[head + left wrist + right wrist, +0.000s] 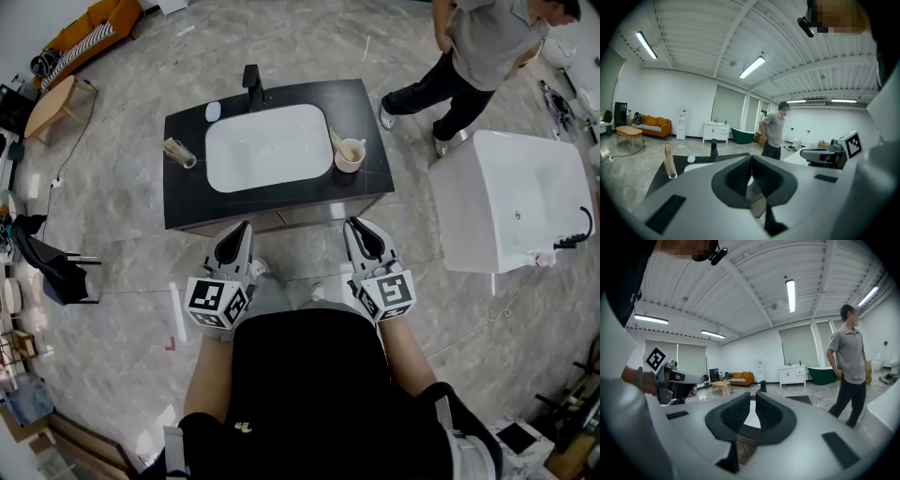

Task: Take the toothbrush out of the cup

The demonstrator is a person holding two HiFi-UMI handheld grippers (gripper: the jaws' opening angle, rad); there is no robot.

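An orange sofa (pixel 89 33) and a wooden table (pixel 52 103) stand at the far left, near the wall. In the middle there is a black counter (pixel 187 202) on the marble floor (pixel 112 244). On its left part a glass (pixel 178 153) stands upright, with something pale brown inside. A small pale round thing (pixel 213 111) lies near the back edge, and the black faucet (pixel 252 86) is just beside it on the right. The white basin (pixel 267 145) takes the middle of the counter.

The left gripper (pixel 242 232) is in front of the near edge of the counter and points toward it. Its jaws are clenched, pad against pad, with nothing between them.

The cup (pixel 352 155) stands on the right part of the counter, just beside the right rim of the basin. The toothbrush (pixel 335 141) is in the cup, and its upper end leans toward the basin.

The right gripper (pixel 356 230) is beside the left one and points the same way, well apart from the cup. Its jaws are also clenched, with only a thin slit between the pads, and they grasp nothing.

A person (pixel 478 47) in a grey shirt and dark trousers stands behind the right corner of the counter. A white tub (pixel 511 202) is at the far right
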